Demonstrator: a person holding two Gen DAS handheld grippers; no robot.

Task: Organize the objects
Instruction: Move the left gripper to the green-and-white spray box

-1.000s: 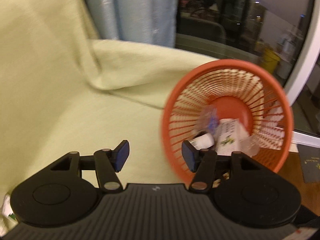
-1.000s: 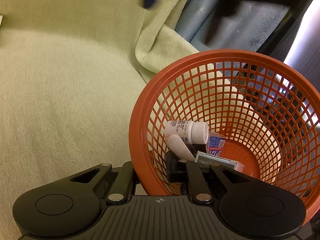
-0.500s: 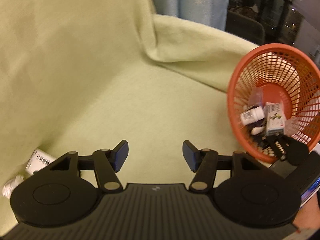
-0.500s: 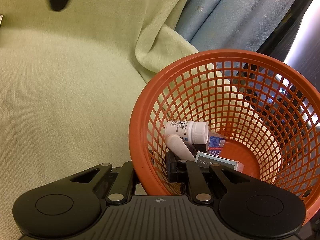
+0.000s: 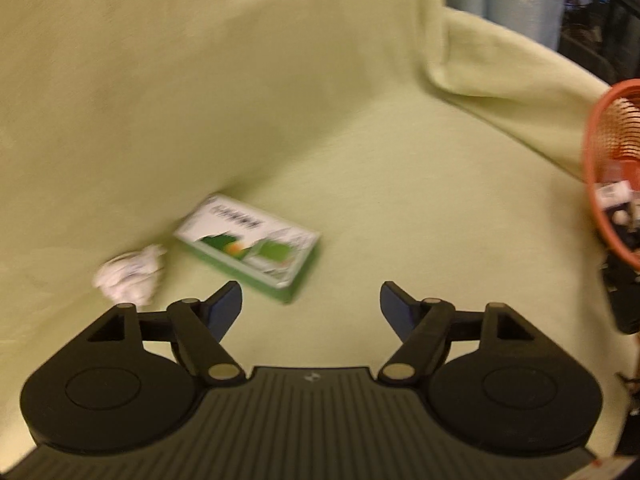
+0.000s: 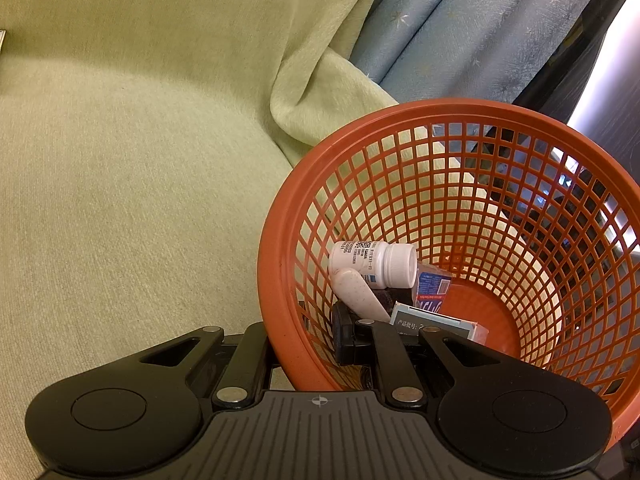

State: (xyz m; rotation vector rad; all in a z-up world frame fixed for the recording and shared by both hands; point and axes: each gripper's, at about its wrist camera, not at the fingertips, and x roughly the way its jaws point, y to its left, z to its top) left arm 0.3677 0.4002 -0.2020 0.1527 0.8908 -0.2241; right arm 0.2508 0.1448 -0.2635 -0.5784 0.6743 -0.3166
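Observation:
My left gripper (image 5: 311, 307) is open and empty, just above the sofa seat. A green and white box (image 5: 250, 245) lies flat on the seat ahead and a little left of it. A crumpled white paper ball (image 5: 130, 274) lies left of the box. My right gripper (image 6: 306, 338) is shut on the near rim of the orange mesh basket (image 6: 276, 280), one finger outside and one inside. The basket holds a white pill bottle (image 6: 374, 264), a white tube, a blue packet and a flat box. The basket also shows at the right edge of the left wrist view (image 5: 600, 168).
The seat and back are covered by a light green throw (image 6: 120, 184), bunched in a fold beside the basket. Blue-grey curtains (image 6: 460, 28) hang behind the sofa. A dark window is at the far right.
My left gripper has swung left away from the basket and down toward the seat, bringing the green box and paper ball into view. The right gripper and basket have not moved.

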